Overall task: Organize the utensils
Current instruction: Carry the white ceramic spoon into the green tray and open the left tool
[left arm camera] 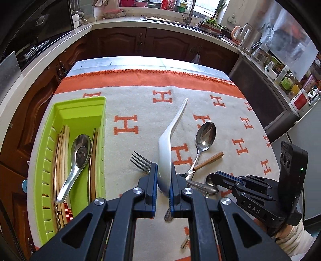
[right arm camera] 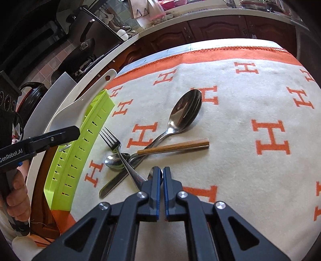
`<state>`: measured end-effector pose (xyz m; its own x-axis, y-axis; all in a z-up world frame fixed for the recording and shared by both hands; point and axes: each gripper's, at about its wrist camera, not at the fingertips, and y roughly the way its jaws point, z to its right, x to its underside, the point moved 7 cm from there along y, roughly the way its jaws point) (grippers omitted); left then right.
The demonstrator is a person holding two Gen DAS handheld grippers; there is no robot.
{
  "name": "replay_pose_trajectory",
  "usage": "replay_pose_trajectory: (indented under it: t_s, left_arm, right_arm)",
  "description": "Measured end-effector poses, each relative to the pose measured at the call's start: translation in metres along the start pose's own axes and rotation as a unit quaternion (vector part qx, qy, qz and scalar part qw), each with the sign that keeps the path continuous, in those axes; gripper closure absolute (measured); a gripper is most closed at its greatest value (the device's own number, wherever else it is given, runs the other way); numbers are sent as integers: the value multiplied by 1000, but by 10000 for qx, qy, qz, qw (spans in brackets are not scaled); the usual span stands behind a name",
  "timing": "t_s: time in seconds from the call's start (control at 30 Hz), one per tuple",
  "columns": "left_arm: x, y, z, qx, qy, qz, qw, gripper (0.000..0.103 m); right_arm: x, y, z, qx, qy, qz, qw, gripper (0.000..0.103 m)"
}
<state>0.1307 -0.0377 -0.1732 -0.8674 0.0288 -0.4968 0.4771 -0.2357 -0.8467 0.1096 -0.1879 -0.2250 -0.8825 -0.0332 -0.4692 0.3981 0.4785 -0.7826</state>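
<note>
Both tongs are closed. Left gripper (left arm camera: 163, 176) clamps the bowl of a white ceramic spoon (left arm camera: 172, 132), its handle slanting up and away above the cloth. Right gripper (right arm camera: 162, 176) has its pads nearly together on the thin end of a metal handle in the pile; which utensil that handle belongs to cannot be told.

At the far left of the left wrist view a dark cooktop sits in a pale countertop (left arm camera: 26, 68) that bends round above brown wooden cabinets (left arm camera: 120, 43). Next comes the green tray (left arm camera: 100, 144), lying on the left side of the table; it holds pale chopsticks (left arm camera: 63, 152), a steel soup spoon (left arm camera: 77, 158) and darker chopsticks along its right wall. A cream blanket (left arm camera: 140, 112) with orange H letters and an orange border covers the table. Just right of the tray lies a fork (left arm camera: 140, 160), its tines pointing away. Beyond it, a large steel spoon (left arm camera: 205, 136), a wooden-handled chopstick (left arm camera: 208, 162) and a small spoon (right arm camera: 115, 160) lie crossed in a heap. Along the back wall a sink with a tap (left arm camera: 189, 14) stands under a bright window. Furthest right, a counter carries a kettle (left arm camera: 245, 34), a glass jug and jars and bottles.
</note>
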Motion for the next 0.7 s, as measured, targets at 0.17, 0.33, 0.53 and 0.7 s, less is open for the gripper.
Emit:
replay_pose_trajectory:
  t_s: [0.17,0.33,0.53,0.7]
  left_arm:
    - [2,-8,0,-33,50,97,9999,96]
    - [7,-15,2,19,44,151,9999,96]
    - [12,-31,1,35,49,290,9996,96]
    - [21,-44,-6,38,0,331,9994,96]
  right_arm:
    - [-8,-27,0,264,-135,421,9987,101]
    - [-20,-63,0,671,-326,918,9930,101]
    - [-29,-95,-8,729,-416,1243,9887,101]
    - [-32,-105,-24,598,-448,1333,9882,101]
